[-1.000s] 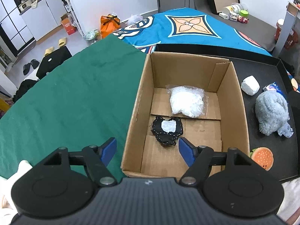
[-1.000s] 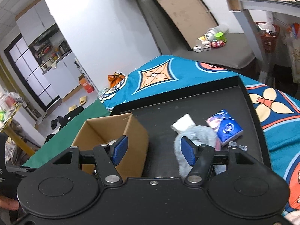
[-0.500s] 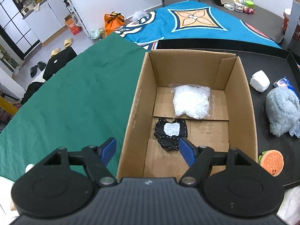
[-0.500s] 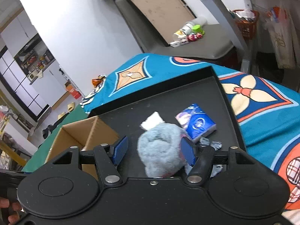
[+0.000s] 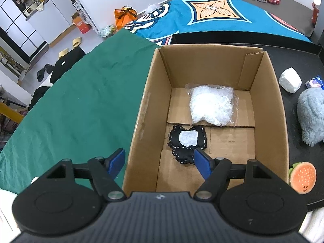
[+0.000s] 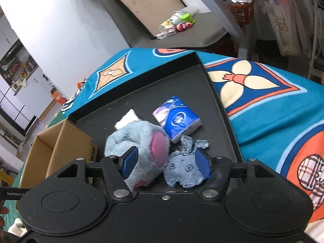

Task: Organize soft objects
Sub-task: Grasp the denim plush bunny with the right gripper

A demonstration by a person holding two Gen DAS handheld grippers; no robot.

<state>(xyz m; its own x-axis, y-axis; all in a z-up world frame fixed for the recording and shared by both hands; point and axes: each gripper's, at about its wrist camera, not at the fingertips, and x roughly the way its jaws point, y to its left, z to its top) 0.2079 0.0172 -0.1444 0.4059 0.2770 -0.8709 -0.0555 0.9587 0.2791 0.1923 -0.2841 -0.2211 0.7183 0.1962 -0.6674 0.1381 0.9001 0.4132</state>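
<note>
A brown cardboard box holds a clear bag of white filling and a black, white-stitched patch, beside a green cloth, a grey-blue plush with pink ears and an orange burger toy

Support surface — cloth-covered, with tray and box on top.

A green cloth covers the near left part; a teal patterned blanket covers the rest. On the covers sit an open cardboard box and, touching its right wall, a black tray. Directly on the tray — a grey plush, a blue tissue pack just beside it, a white wad, and a burger toy near the front edge.
</note>
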